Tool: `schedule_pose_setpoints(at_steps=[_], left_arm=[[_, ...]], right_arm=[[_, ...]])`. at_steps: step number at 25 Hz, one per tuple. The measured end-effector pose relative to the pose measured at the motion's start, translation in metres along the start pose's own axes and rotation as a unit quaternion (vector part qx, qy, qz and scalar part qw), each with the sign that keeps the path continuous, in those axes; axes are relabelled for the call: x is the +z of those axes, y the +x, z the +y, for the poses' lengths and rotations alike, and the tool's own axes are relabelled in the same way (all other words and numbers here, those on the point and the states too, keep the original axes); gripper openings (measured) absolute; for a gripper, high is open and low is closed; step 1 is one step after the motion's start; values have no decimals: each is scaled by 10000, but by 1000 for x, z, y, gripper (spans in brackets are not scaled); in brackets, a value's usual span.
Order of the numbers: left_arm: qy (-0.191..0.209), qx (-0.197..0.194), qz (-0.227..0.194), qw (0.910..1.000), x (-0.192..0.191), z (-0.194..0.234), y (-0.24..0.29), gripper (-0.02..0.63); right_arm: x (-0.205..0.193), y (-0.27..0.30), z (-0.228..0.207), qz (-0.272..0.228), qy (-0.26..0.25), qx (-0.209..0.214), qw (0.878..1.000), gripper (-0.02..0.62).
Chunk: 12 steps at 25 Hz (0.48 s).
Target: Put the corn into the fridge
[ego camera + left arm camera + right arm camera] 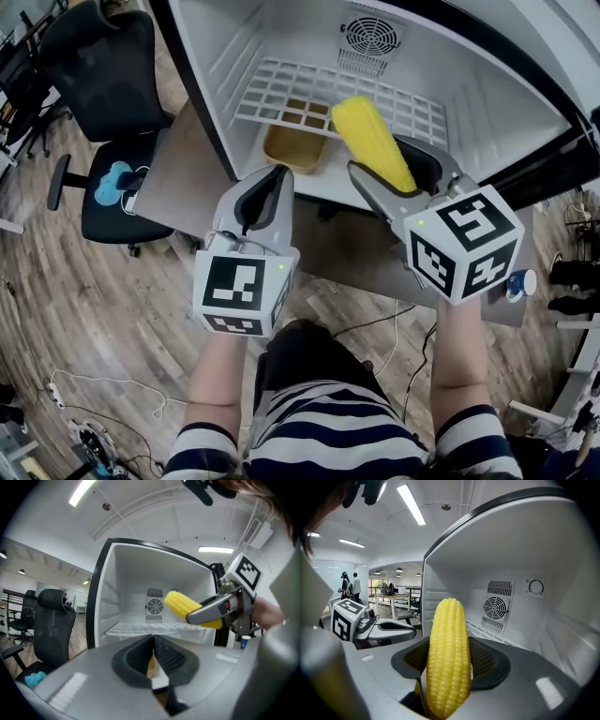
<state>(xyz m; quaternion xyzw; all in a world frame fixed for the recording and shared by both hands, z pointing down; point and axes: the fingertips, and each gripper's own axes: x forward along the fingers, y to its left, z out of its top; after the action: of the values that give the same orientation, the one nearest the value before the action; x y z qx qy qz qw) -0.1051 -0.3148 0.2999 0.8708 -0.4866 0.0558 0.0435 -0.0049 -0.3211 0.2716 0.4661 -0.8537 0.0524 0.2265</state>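
A yellow corn cob (372,141) (448,653) (183,605) sticks out of my right gripper (398,176) (449,665), which is shut on it. Its free end points into the open white fridge (487,112) (126,588) (534,550), above the white wire shelf (281,89) (140,629) (487,633). My left gripper (272,187) (153,656) is shut with nothing in it and hovers just outside the fridge's front edge, left of the corn. In the left gripper view the right gripper (220,611) shows at the right with the cob.
A yellowish tray (294,148) lies under the wire shelf. A round fan grille (370,36) (154,606) (494,607) sits on the back wall. A black office chair (108,103) (51,630) stands left of the fridge. A small cup (521,283) sits at the right.
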Motion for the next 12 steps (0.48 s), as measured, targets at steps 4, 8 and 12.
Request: schedule_pose_setpoints(at_steps=[4,8,12], left_arm=[[-31,62,-65,10000,0,5,4,0],[-160,32,-88,9998,-2,6,9,0],[-204,9,-72,9998,-8,8,12,0]], right_arm=[[4,14,-13,60,-43,-198,9998,250],[10,27,-25,106,-84,-400,9991,250],[9,38,-42,289,-217,-652,9972,250]])
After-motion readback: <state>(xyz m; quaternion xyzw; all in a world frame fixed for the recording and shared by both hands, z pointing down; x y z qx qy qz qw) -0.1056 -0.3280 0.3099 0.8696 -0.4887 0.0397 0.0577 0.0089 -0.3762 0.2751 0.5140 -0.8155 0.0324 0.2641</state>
